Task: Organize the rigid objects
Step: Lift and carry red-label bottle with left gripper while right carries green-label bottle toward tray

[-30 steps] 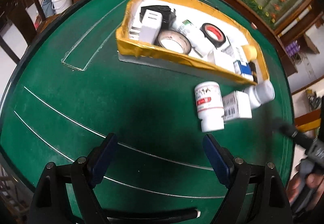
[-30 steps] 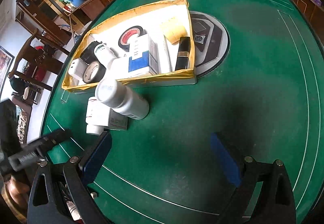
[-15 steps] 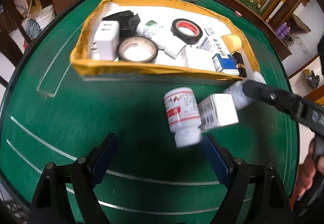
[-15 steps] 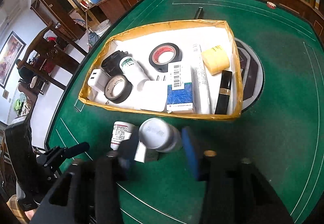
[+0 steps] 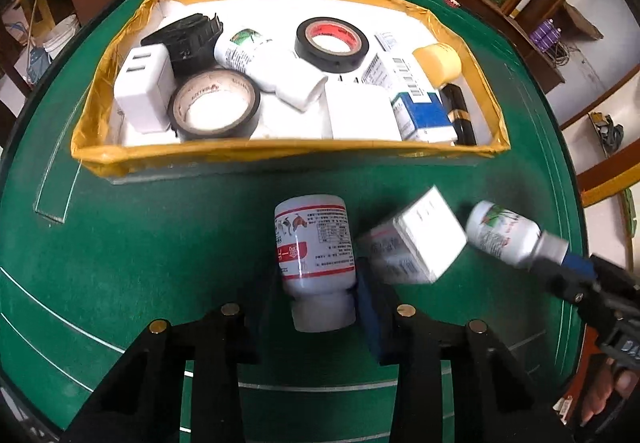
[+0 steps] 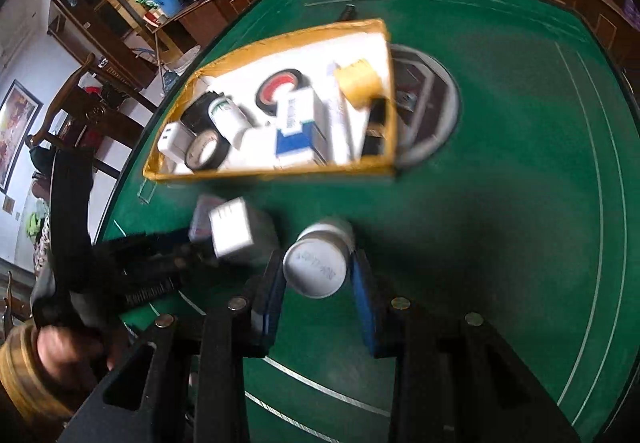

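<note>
My left gripper [image 5: 320,307] is shut on a white red-labelled bottle [image 5: 314,243], cap toward the camera, just above the green table. My right gripper [image 6: 318,283] is shut on a white green-labelled bottle [image 6: 316,263], seen cap-end on; that bottle also shows at the right of the left wrist view [image 5: 508,235]. A white box [image 5: 416,243] lies tilted between the two bottles and shows blurred in the right wrist view [image 6: 232,231]. The yellow-rimmed tray [image 5: 280,155] stands beyond, holding tape rolls, a charger, boxes and a bottle.
The green table [image 5: 120,263] has white lines and a wooden rim. A round dark inlay [image 6: 428,111] sits beside the tray's right end. The hand holding the left gripper [image 6: 68,351] is at the left of the right wrist view. Chairs and shelves stand beyond the table.
Both grippers moved in toward the tray and closed. The left shut on the red-labelled bottle, the right on the green-labelled bottle. The white box has tipped between them.
</note>
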### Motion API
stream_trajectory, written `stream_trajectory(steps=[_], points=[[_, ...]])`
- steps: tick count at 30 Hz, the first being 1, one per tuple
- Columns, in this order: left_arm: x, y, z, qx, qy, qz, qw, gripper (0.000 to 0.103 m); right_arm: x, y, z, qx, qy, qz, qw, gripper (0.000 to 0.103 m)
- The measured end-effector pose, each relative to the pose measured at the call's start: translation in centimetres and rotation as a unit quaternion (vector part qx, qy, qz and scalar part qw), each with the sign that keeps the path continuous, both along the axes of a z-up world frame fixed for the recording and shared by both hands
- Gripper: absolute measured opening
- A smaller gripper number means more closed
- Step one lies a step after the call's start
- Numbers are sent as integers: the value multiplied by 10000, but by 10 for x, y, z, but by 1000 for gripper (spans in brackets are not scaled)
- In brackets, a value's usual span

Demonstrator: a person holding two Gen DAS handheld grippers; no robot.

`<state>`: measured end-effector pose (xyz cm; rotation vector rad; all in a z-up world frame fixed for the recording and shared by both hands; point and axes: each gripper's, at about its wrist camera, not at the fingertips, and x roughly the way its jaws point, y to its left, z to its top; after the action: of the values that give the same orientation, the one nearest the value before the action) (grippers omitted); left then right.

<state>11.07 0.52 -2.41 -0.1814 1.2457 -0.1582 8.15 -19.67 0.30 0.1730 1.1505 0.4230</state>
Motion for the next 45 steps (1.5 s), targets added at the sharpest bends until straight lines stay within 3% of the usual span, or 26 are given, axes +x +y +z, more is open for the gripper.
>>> stream_trajectory(steps=[8, 11, 12, 15, 16, 27, 37, 45], points=[[-31, 15, 0, -42, 82, -59, 9999, 39, -33, -27, -40, -16, 532, -140, 9985, 29], [-32, 13, 0, 8, 64, -47, 10000, 39, -35, -27, -45, -67, 504, -161, 9986, 29], [-30, 11, 0, 31, 65, -43, 10000, 39, -34, -26, -44, -110, 489, -167, 9986, 31], [-28, 8, -1, 67, 60, -5, 10000, 39, -29, -24, -39, -157, 385, -210, 9989, 56], [-29, 10, -2, 65, 62, 18, 10000, 39, -27, -22, -36, -169, 322, -198, 9991, 58], [-23, 5, -2, 121, 80, 96, 9998, 39, -8, 2, -31, -555, 178, 97, 9983, 57], [-16, 2, -4, 195, 51, 61, 9998, 39, 0, 3, -41, -723, 295, 44, 9969, 47], [-6, -5, -4, 329, 36, 6, 9995, 39, 2, 5, -41, -763, 270, 33, 9967, 45]])
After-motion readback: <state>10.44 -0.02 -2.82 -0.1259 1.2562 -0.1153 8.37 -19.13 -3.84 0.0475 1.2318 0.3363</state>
